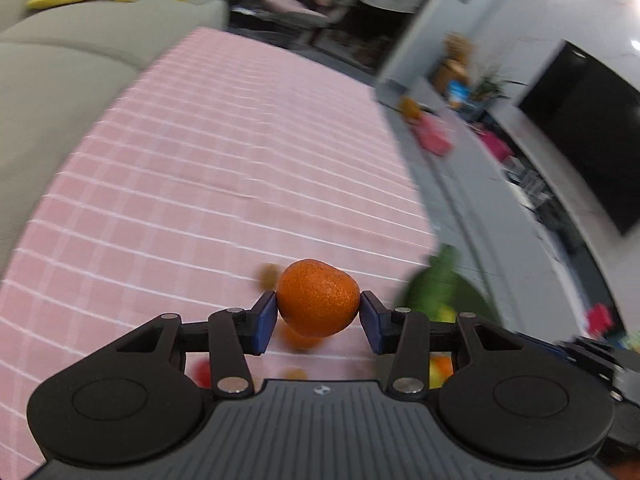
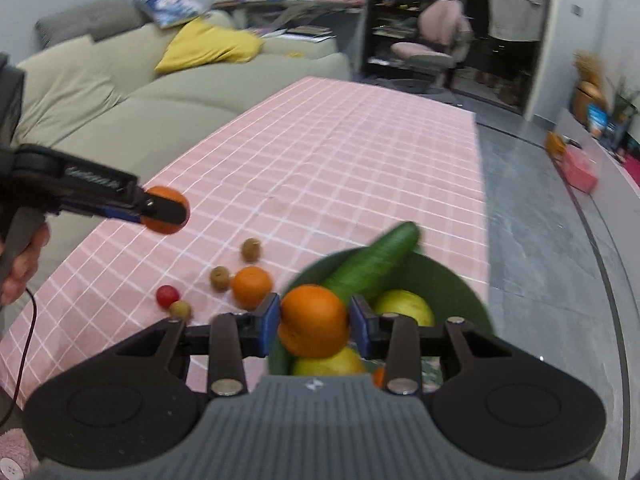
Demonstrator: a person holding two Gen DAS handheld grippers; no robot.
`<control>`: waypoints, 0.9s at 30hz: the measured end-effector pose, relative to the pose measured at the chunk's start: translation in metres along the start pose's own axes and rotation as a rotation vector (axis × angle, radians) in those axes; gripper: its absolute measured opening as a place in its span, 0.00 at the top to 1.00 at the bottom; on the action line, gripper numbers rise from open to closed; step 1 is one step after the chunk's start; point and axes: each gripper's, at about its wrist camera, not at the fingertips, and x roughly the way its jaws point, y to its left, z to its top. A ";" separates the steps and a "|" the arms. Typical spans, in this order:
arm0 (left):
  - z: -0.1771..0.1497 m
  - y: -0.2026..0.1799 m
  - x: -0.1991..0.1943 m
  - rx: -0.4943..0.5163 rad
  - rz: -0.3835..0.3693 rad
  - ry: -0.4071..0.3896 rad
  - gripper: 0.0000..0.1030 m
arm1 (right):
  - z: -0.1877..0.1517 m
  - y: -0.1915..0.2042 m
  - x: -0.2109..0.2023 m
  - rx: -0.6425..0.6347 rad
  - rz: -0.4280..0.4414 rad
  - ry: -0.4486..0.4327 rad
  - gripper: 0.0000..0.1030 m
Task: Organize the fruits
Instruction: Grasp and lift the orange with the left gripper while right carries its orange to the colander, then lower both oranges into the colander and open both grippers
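My left gripper (image 1: 319, 312) is shut on an orange mandarin (image 1: 318, 298) and holds it above the pink checked tablecloth (image 1: 224, 152). It also shows in the right wrist view (image 2: 166, 210), raised at the left. My right gripper (image 2: 314, 322) is shut on another mandarin (image 2: 314, 320), just over the near rim of the green bowl (image 2: 460, 292). The bowl holds a cucumber (image 2: 374, 264) and yellow-green fruits (image 2: 406, 306). A loose mandarin (image 2: 251, 285), a red cherry tomato (image 2: 167, 295) and small brown-green fruits (image 2: 251, 249) lie on the cloth left of the bowl.
A beige sofa (image 2: 132, 92) with a yellow cushion (image 2: 208, 46) runs along the table's left side. Grey floor (image 2: 540, 240) lies right of the table edge, with a pink box (image 2: 578, 168) on it. A black TV (image 1: 592, 128) stands at the right.
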 end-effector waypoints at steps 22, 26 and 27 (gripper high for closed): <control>-0.056 -0.113 0.069 0.244 -0.165 0.235 0.51 | -0.051 -0.074 -0.001 0.281 -0.108 0.054 0.94; -0.061 -0.129 0.085 0.293 -0.150 0.263 0.51 | -0.063 -0.077 -0.004 0.304 -0.172 -0.002 0.93; -0.063 -0.132 0.088 0.306 -0.147 0.271 0.51 | -0.064 -0.079 -0.006 0.318 -0.183 -0.023 0.93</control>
